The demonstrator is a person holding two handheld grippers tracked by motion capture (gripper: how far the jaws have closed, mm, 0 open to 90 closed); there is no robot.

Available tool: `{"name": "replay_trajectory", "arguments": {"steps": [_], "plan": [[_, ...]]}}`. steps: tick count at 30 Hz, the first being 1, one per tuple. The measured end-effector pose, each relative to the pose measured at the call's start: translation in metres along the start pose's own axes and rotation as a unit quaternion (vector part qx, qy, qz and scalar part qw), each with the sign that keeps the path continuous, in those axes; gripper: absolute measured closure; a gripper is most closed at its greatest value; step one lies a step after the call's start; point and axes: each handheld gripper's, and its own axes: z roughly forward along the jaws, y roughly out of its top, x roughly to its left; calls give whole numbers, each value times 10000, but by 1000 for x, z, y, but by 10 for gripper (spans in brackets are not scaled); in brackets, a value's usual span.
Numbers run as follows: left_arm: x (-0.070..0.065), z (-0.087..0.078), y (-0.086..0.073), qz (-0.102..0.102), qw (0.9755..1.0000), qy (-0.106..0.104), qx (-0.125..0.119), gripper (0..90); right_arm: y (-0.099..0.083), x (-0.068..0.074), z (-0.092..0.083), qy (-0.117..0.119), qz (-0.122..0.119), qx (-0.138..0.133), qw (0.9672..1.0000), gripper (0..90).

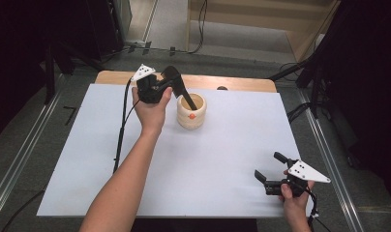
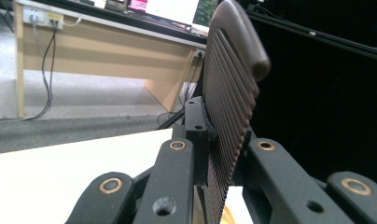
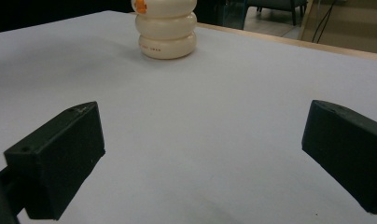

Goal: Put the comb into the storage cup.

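Note:
A cream ringed cup (image 1: 191, 112) with an orange mark stands on the white sheet at the far middle; it also shows at the top of the right gripper view (image 3: 166, 28). My left gripper (image 1: 170, 83) hovers just left of the cup's rim, shut on a dark ribbed tool (image 1: 185, 93) that slants down into the cup. In the left gripper view the tool (image 2: 233, 70) rises between the jaws, its rounded end up. My right gripper (image 1: 270, 166) rests near the front right corner, open, with only bare sheet between its jaws (image 3: 200, 154).
The white sheet (image 1: 184, 169) covers a wooden table (image 1: 232, 83) whose far edge shows behind the cup. The left gripper's cable (image 1: 121, 130) trails down the sheet's left side. Dark stands and floor cables surround the table.

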Motion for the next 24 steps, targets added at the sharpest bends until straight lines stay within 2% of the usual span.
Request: {"name": "replay_trajectory", "arguments": {"steps": [24], "plan": [[3,16,-22,-102,9997,-23,221,842,0,0,0,-2,10,1,10000,0]]}}
